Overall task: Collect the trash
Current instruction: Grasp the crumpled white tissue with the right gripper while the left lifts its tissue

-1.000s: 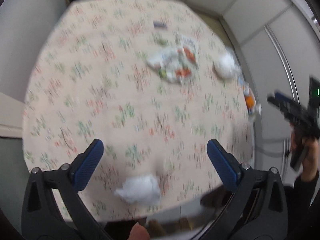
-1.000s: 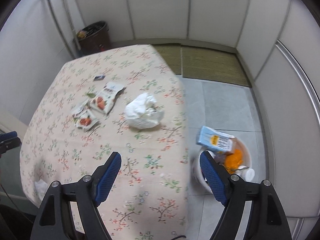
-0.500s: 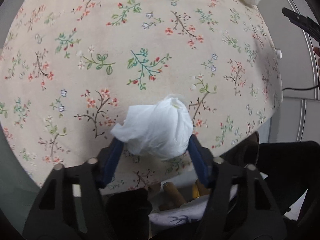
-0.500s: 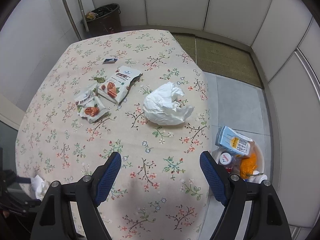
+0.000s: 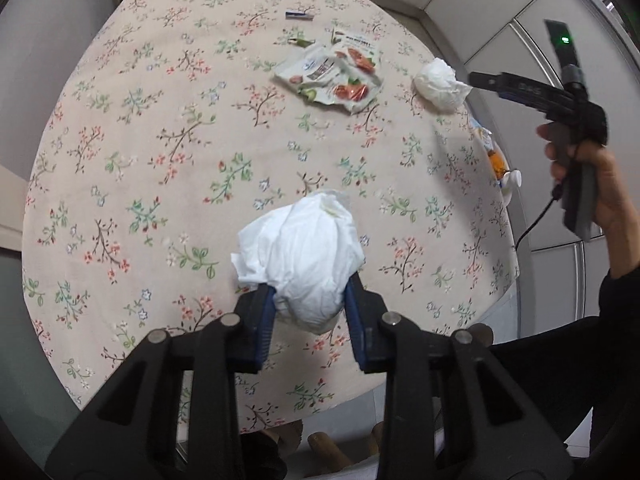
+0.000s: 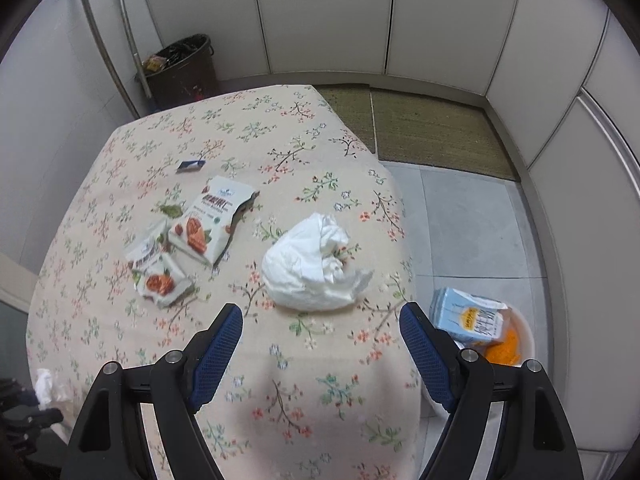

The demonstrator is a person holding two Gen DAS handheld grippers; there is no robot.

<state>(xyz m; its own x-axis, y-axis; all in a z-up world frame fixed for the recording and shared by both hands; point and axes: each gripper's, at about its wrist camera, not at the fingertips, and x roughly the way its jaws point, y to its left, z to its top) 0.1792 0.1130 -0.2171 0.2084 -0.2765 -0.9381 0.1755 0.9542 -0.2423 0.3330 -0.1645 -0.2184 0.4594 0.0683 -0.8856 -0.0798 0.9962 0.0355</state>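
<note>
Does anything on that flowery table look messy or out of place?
Yes. Two torn-open snack bags lie overlapping on the tablecloth, with a crumpled white tissue beside them and a small blue wrapper farther back. The left gripper already pinches another tissue wad.

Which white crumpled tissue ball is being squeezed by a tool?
The crumpled tissue nearest the person, pinched in the left tool. The other tissue ball lies loose on the tablecloth, ahead of the open right tool.
</note>
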